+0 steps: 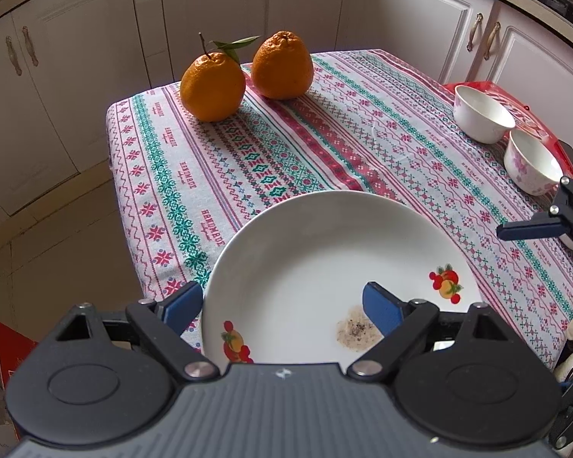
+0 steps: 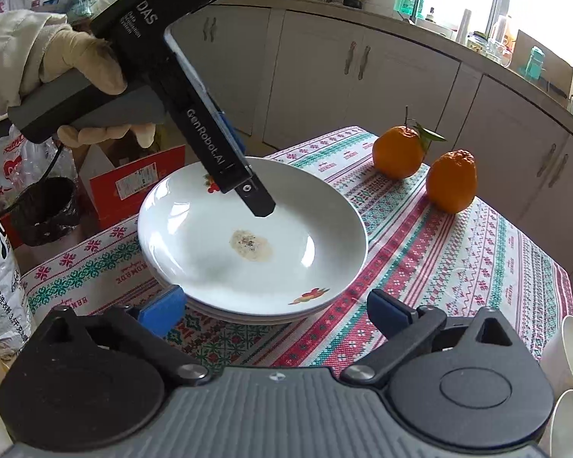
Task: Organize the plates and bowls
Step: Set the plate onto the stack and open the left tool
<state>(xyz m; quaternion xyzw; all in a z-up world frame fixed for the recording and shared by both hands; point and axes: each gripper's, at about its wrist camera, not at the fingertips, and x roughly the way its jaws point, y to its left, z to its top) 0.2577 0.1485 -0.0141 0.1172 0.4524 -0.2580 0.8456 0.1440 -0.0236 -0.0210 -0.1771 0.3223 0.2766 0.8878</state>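
Observation:
A white plate (image 1: 324, 267) with fruit prints and a brown stain sits on top of a stack of plates (image 2: 248, 236) at the near left of the patterned table. My left gripper (image 1: 282, 305) is open, its jaws straddling the plate's near rim, one finger outside and one over the plate's inside. In the right wrist view the left gripper (image 2: 259, 202) hangs over the plate. My right gripper (image 2: 277, 311) is open and empty, just short of the stack's edge. A plain white bowl (image 1: 481, 114) and a flowered bowl (image 1: 531, 168) stand at the table's right edge.
Two oranges (image 1: 244, 72) sit at the far side of the tablecloth (image 1: 363, 145). A red bag (image 1: 515, 103) lies under the bowls. Kitchen cabinets (image 1: 76, 76) surround the table. A red box (image 2: 133, 187) and bags stand on the floor beside it.

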